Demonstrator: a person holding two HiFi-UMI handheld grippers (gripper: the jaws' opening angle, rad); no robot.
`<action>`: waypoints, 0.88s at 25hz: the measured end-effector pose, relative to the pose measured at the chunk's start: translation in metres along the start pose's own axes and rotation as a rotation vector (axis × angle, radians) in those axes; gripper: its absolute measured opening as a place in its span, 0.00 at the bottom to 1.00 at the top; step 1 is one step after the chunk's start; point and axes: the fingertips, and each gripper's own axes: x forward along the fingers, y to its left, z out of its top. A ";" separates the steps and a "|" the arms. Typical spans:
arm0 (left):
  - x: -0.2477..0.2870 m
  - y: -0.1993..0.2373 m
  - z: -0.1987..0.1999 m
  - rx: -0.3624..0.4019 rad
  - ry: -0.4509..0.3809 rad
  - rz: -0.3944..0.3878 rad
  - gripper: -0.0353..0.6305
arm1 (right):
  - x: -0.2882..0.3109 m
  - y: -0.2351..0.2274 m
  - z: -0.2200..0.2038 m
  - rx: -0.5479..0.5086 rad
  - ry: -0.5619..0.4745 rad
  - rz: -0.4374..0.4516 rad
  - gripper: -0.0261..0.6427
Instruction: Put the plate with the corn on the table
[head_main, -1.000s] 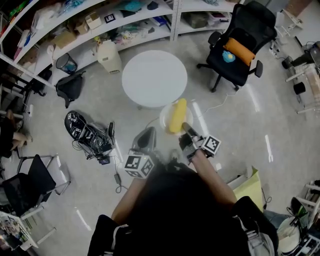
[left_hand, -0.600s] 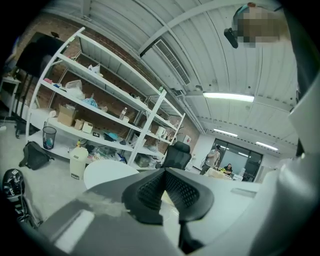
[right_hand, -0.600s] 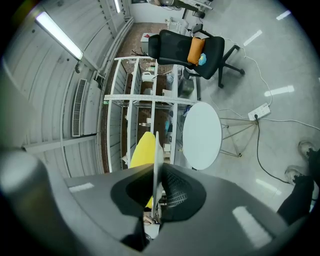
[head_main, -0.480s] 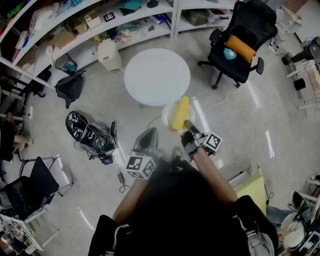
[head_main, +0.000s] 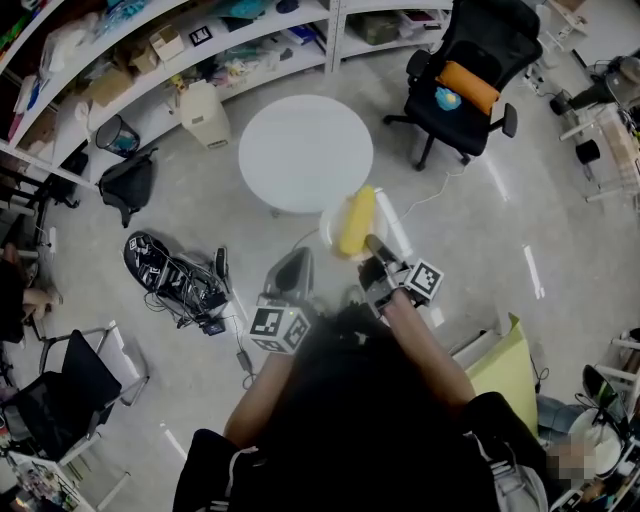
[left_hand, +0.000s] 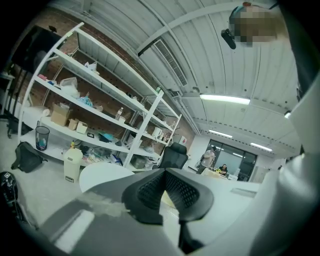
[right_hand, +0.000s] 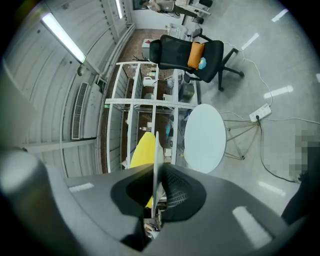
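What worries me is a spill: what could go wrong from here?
The right tool pinches the plate only at its rim, so it could tip and the corn roll off. The plate is not yet on the round table; a slip now would likely drop it on the floor. The left tool is shut, apart from the plate, giving no support.

Overhead plus jaws-level views, common table (head_main: 305, 152)

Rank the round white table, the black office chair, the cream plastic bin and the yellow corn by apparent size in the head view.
1. Round white table and black office chair: too alike to split.
2. Cream plastic bin.
3. Yellow corn cob, though it is nearer the camera.
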 end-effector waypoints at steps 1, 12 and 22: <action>0.002 0.000 0.001 -0.001 -0.001 -0.001 0.06 | 0.001 0.000 0.001 0.002 -0.003 -0.003 0.08; 0.049 0.004 0.006 -0.004 -0.014 0.028 0.06 | 0.027 -0.003 0.033 0.021 0.022 -0.002 0.08; 0.104 0.011 0.012 -0.018 -0.012 0.064 0.06 | 0.065 -0.010 0.069 0.012 0.078 -0.009 0.08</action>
